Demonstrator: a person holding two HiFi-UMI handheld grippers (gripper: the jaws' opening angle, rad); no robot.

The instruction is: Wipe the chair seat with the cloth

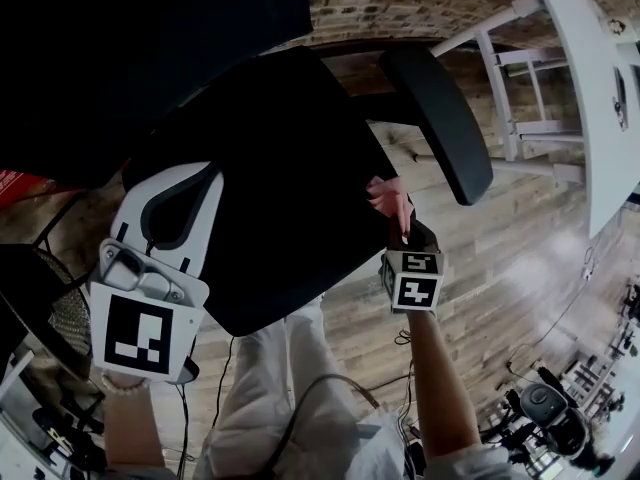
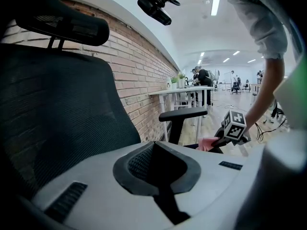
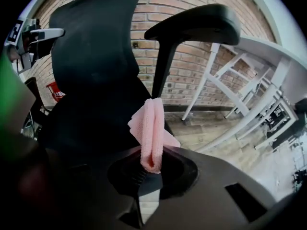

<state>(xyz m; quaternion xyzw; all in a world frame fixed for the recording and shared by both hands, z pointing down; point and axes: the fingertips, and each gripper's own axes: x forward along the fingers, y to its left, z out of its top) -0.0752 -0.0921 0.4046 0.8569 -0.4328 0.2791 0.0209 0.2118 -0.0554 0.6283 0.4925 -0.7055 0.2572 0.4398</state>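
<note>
1. Sitting at 8 o'clock in the head view, the left gripper (image 1: 185,183) is smooth white plastic with a black-and-white marker cube (image 1: 140,333); in its own view (image 2: 157,150) the two jaws meet along a dark seam, with nothing between them.
2. At centre lies the chair seat (image 1: 280,188), a broad, matt black pad with rounded corners; a fine-mesh backrest (image 2: 57,109) curves up behind it.
3. At 3 o'clock of the seat, on its right edge, is the cloth (image 1: 388,196); it is pink, waffle-textured and folded into a narrow upright strip (image 3: 151,128); the right gripper (image 3: 152,169), dark plastic, has its jaws clamped on the lower end.
4. At 1 o'clock a black padded oblong armrest (image 1: 440,118) slants over the planked wood floor (image 1: 500,268); beyond is a rough brick wall (image 3: 192,71).
5. At 2 o'clock stands a flat white table (image 1: 590,88).
</note>
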